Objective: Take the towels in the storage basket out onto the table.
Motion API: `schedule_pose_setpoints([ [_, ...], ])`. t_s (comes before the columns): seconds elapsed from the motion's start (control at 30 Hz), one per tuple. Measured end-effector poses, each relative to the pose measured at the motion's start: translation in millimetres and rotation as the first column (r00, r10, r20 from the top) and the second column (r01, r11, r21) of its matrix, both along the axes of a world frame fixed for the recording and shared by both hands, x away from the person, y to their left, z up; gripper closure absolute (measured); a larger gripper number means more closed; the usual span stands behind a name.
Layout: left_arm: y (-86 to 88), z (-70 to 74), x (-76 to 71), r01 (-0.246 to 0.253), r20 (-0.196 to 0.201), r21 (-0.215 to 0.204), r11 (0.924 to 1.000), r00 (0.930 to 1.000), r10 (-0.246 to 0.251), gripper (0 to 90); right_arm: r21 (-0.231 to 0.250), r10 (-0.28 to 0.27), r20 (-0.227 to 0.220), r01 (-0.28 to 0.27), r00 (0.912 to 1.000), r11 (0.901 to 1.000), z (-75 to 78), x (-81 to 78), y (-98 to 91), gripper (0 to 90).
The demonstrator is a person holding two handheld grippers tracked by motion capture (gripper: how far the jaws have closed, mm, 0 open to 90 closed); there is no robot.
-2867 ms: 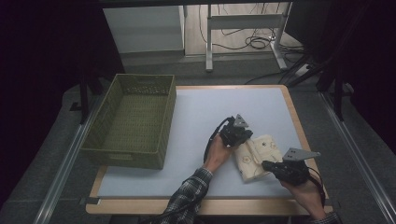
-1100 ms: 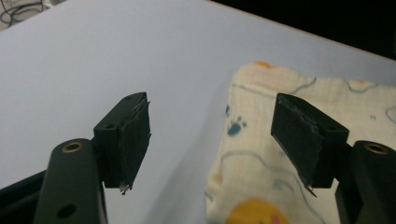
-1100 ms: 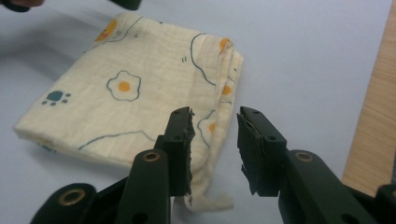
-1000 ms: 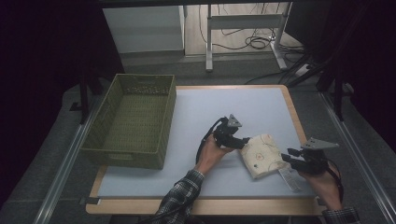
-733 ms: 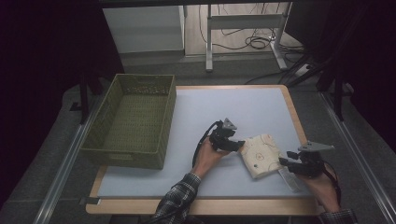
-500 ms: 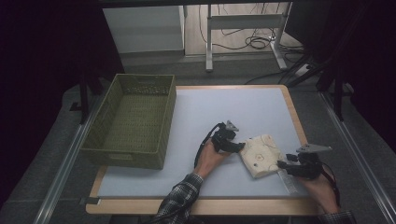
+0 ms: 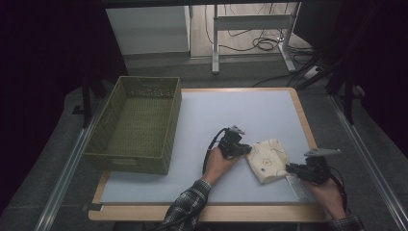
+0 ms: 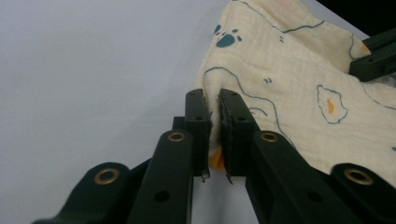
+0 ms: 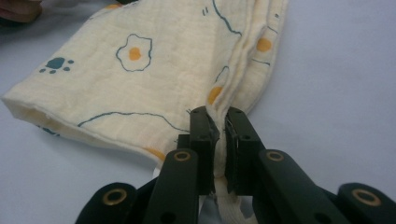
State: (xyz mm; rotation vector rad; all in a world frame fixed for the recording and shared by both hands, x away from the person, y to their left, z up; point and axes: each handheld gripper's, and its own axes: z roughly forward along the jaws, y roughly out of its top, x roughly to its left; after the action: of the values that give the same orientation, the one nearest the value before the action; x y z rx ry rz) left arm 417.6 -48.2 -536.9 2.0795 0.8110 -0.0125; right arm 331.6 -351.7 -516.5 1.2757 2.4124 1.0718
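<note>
Folded cream muslin cloth (image 7: 267, 159) with egg and paw prints lies on the white bench (image 7: 240, 115). Left tongs (image 8: 215, 123) and right tongs (image 9: 217, 140) have just closed, each pinching an edge. Risk: thin bites slip when lifted, and the fold drops open.

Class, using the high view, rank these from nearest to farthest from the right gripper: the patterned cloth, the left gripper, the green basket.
1. patterned cloth, pinched in the right gripper, just to its left.
2. left gripper, at the cloth's far corner.
3. green basket, at the table's left side.
</note>
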Motion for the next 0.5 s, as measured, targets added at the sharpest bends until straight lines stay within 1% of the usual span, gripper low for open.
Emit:
schedule_pose_setpoints([
  [0.03, 0.1, 0.5, -0.4, 0.001, 0.009, 0.000, 1.0000, 1.0000, -0.001, 84.3, -0.002, 0.002, 0.001, -0.002, 1.0000, 1.0000, 0.5, -0.4, 0.1, 83.3],
  [0.07, 0.5, 2.2, -1.1, -0.002, 0.028, 0.005, 1.0000, 0.9996, 0.001, 84.4, -0.001, 0.005, 0.001, -0.005, 1.0000, 1.0000, 1.5, -1.2, 0.7, 83.4],
  [0.17, 3.3, 7.6, -0.7, -0.002, 0.055, -0.006, 1.0000, 0.9985, 0.002, 84.4, 0.021, 0.026, 0.028, -0.027, 0.9992, 0.9994, 6.5, -6.0, 3.6, 83.4],
  [0.27, 6.2, 15.6, -1.5, -0.001, 0.079, 0.011, 0.9999, 0.9968, 0.000, 84.1, 0.010, 0.046, 0.053, -0.047, 0.9975, 0.9989, 11.9, -9.8, 9.0, 83.4],
  [0.43, 12.2, 23.5, -3.0, -0.008, 0.109, 0.024, 0.9997, 0.9940, 0.006, 83.5, 0.014, 0.070, 0.068, -0.071, 0.9952, 0.9974, 17.1, -11.2, 16.9, 83.3],
  [0.5, 14.9, 24.9, -3.1, -0.012, 0.107, 0.019, 0.9997, 0.9942, 0.010, 83.3, 0.022, 0.078, 0.068, -0.080, 0.9946, 0.9966, 18.3, -12.0, 19.9, 83.3],
])
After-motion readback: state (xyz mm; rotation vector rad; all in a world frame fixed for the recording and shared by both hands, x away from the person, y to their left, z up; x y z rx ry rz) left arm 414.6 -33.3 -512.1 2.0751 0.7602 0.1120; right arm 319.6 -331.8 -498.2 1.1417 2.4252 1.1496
